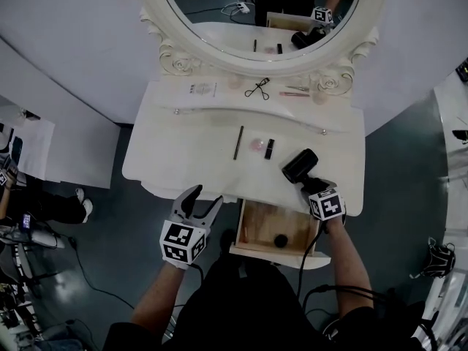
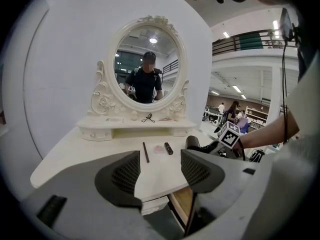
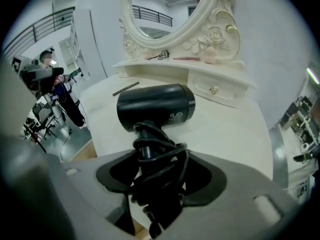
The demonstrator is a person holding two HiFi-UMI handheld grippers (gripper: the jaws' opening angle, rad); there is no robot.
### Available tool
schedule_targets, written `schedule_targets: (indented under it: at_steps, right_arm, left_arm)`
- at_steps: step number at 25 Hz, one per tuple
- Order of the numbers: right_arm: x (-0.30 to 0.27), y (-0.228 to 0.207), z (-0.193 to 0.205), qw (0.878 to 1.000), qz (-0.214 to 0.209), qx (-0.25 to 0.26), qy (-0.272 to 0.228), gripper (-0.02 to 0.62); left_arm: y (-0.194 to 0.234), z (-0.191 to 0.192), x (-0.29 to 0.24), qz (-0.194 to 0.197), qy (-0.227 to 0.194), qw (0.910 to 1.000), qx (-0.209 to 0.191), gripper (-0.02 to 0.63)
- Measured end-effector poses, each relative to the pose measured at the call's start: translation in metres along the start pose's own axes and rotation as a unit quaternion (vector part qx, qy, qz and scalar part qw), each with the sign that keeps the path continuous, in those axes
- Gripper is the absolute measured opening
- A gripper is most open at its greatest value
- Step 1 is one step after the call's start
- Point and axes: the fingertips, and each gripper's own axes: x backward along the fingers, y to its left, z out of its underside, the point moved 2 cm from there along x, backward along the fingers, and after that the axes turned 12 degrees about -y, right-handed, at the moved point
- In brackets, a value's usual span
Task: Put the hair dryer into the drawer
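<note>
A black hair dryer lies on its side near the right front edge of the white dressing table, its cord wound round the handle. My right gripper reaches steeply down over it. In the right gripper view, the handle and cord of the hair dryer sit between the jaws of my right gripper, which stand wide, with a slim gap on the left side. The wooden drawer is pulled out below the table edge. My left gripper hangs open and empty left of the drawer.
A small black round object lies in the drawer. On the tabletop lie a dark pencil, a pink item and a black lipstick. An oval mirror stands at the back, with a shelf holding an eyelash curler.
</note>
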Motion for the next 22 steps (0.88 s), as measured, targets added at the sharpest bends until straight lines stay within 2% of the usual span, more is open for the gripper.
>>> schedule_targets:
  at_steps: [12,22]
  right_arm:
    - [0.058,0.044,-0.016,0.996,-0.029,0.032,-0.08,0.262]
    - [0.085,0.099,-0.004,0.986,-0.094,0.109,-0.088,0.262]
  left_arm:
    - [-0.036,-0.002,0.024,0.018,-0.005,0.9997,-0.013,0.251]
    - [-0.069,0.002,0.045,0.014,-0.006,0.9997,-0.019,0.252]
